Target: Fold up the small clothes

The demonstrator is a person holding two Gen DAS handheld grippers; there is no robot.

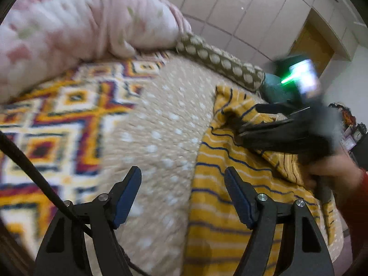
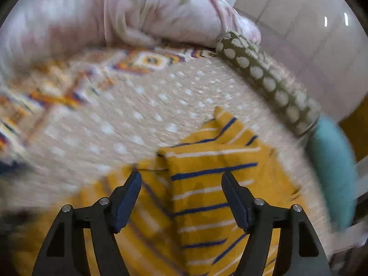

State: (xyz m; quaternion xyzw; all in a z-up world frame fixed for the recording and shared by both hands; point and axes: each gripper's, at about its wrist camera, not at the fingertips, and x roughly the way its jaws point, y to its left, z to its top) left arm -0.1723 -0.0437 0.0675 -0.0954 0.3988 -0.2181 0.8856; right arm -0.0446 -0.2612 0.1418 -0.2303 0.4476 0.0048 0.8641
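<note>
A small yellow garment with blue and white stripes [image 1: 220, 197] lies on a beige dotted blanket [image 1: 161, 119]. It also shows in the right wrist view [image 2: 200, 188], partly folded with a flap laid over its middle. My left gripper [image 1: 182, 172] is open and empty, hovering over the garment's left edge. My right gripper [image 2: 180, 177] is open and empty just above the folded flap. In the left wrist view the right gripper [image 1: 243, 135] is blurred over the garment's far part.
A pink quilt [image 1: 80, 27] is bunched at the back. A patterned orange rug-like cover [image 1: 57, 124] lies at the left. An olive dotted border [image 1: 220, 62] edges the blanket, with a teal cushion [image 2: 331, 168] beyond it. White wardrobe doors [image 1: 241, 11] stand behind.
</note>
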